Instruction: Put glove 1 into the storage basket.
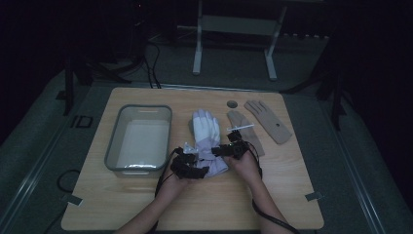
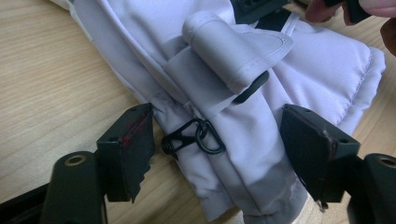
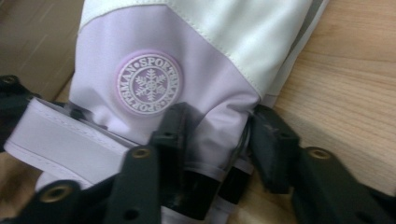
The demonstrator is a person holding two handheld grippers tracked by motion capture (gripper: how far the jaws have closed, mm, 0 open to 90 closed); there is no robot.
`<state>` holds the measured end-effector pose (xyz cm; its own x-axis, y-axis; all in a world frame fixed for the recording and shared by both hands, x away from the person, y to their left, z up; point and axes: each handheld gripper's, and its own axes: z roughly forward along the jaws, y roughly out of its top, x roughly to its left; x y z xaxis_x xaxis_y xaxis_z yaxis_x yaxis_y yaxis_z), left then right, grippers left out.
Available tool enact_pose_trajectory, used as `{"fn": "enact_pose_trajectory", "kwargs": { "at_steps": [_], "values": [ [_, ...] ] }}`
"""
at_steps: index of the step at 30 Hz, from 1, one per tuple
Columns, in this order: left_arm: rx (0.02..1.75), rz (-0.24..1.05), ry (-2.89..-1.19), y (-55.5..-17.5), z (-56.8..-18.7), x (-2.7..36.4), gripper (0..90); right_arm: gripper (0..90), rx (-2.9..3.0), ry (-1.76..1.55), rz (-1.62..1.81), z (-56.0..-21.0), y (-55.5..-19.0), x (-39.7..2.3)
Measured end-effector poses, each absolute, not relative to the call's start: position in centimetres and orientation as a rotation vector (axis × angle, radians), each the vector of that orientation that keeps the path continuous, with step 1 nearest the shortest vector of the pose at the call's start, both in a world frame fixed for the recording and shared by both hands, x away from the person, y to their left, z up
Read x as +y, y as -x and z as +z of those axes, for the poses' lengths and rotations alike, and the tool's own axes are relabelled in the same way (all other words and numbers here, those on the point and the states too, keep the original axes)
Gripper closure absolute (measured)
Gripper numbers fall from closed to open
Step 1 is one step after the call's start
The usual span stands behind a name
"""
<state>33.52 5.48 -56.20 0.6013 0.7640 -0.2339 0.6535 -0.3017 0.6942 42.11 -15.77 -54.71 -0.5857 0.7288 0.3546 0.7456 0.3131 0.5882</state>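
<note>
A white and lilac ski glove (image 1: 205,129) lies in the middle of the wooden table, cuff toward me. My left gripper (image 1: 191,160) is at the cuff's left side. In the left gripper view its jaws (image 2: 222,144) stand open on either side of the lilac cuff (image 2: 261,135), beside a black clip and ring (image 2: 196,137). My right gripper (image 1: 221,150) is at the cuff's right side. In the right gripper view it (image 3: 219,135) is shut on the cuff's edge, just below the round snowflake badge (image 3: 149,85), and the fabric bunches between the pads.
A grey plastic bin (image 1: 112,146) stands left of the glove. Two tan gloves (image 1: 267,121) (image 1: 243,134) lie to the right, with a white tag (image 1: 241,127) across one. A round grommet (image 1: 232,104) sits at the table's far edge.
</note>
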Motion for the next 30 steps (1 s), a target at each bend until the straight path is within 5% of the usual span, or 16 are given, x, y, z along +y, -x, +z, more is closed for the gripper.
{"fn": "enact_pose_trajectory", "kwargs": {
  "at_steps": [10,30],
  "values": [
    [1.106,0.17,-2.06,-33.0,-55.5,5.4,68.4,77.0,-2.518,1.478,-1.144,-54.1,-41.5,-15.7],
    [1.054,0.2,-2.047,-32.6,-52.8,5.3,73.2,79.6,-2.51,1.499,-1.225,-51.5,-40.6,-16.3]
  ]
}}
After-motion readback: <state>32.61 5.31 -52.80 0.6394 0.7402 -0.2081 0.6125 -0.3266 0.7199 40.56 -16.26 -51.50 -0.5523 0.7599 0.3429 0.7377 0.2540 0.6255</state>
